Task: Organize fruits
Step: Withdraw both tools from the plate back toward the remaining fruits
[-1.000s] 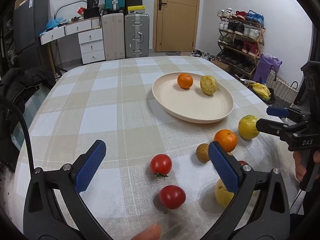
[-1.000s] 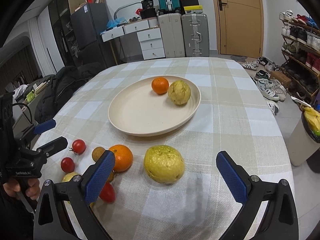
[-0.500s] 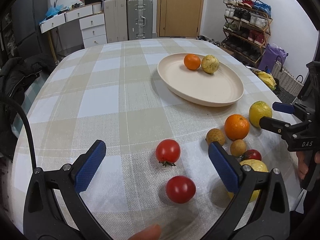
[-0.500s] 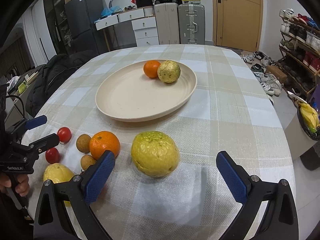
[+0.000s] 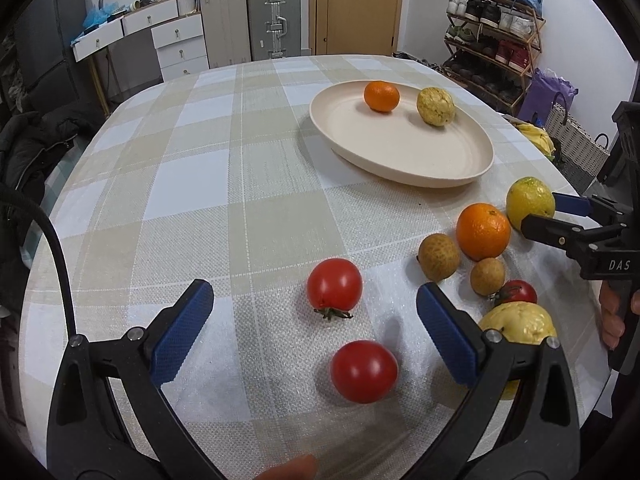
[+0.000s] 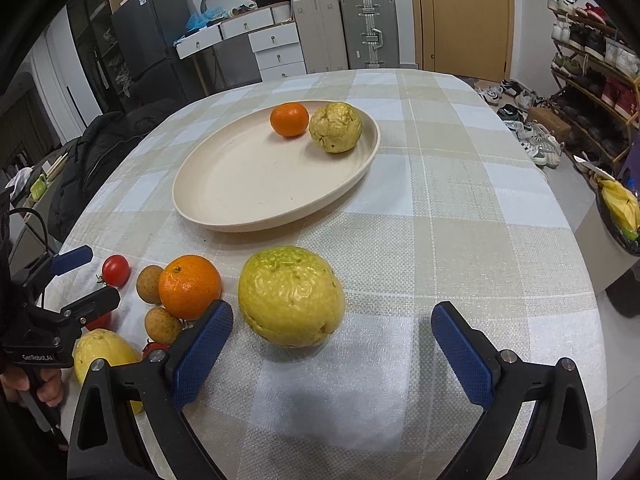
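Two grippers, fingers spread wide: left gripper over tomatoes, right gripper around yellow citrus near bench edge

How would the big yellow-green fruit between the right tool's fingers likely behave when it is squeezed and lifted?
The big yellow-green fruit is round, so a nudge could probably roll it along the checked tablecloth. Its bumpy, wrinkled skin likely gives the right tool fair grip. It nearly fills the open gap, so it may feel fairly heavy.

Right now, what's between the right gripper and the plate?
In the right wrist view, a big yellow-green fruit sits between the right gripper and the plate.
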